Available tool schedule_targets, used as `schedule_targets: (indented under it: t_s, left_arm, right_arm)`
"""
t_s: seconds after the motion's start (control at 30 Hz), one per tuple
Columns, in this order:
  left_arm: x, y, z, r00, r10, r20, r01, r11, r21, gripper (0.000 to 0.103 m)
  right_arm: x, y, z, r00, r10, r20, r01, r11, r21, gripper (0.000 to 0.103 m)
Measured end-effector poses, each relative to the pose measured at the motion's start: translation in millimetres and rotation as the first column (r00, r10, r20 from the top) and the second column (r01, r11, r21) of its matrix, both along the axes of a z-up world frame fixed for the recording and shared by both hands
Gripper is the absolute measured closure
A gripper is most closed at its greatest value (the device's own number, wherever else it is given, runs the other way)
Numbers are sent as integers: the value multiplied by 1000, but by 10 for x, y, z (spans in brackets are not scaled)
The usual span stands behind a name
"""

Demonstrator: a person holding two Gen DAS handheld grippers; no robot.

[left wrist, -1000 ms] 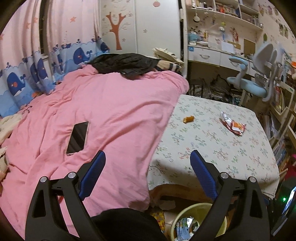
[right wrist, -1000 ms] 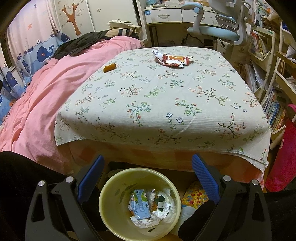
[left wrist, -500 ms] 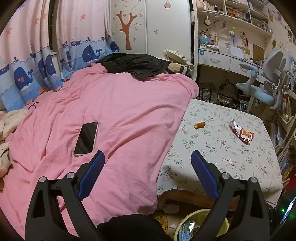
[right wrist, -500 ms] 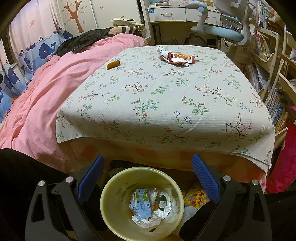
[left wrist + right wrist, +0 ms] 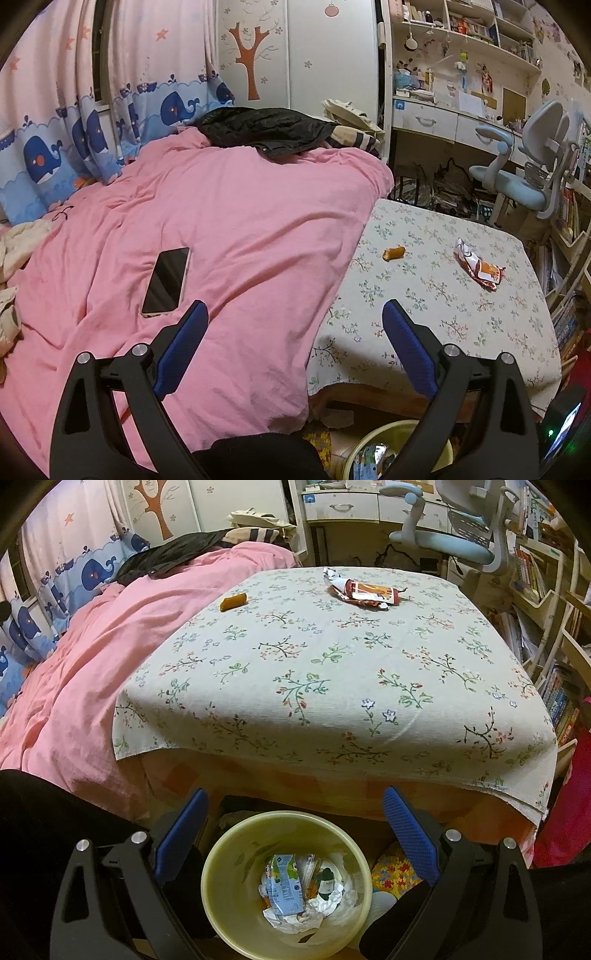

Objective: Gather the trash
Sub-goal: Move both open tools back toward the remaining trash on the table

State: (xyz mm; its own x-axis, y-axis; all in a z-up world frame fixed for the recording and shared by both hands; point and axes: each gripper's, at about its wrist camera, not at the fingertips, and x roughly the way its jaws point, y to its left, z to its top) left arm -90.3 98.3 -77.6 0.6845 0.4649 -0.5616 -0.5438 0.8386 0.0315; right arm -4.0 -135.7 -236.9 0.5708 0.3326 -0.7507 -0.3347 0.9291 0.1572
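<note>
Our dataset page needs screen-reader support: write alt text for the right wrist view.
An open gripper hovers over a yellow bin holding trash, before a floral-clothed table where a snack wrapper and an orange scrap lie.

Dim warm indoor light, fisheye-warped dark corners

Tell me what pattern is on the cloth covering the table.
The cream tablecloth has small floral sprigs with green leaves and red buds; clearest in the right wrist view.
</note>
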Motion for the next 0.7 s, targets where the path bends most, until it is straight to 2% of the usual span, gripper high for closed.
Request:
schedule_targets:
  t_s: [0.27, 0.7]
  left_arm:
    - [59, 79, 29, 1000, 17, -15, -17, 1000, -6, 11]
    - [143, 334, 51, 995, 98, -25, -98, 995, -3, 9]
  right_arm:
    - [4, 74, -15, 1000, 19, 4, -19, 1000, -12, 11]
    - [8, 189, -33, 999, 54, 0, -54, 998, -11, 11]
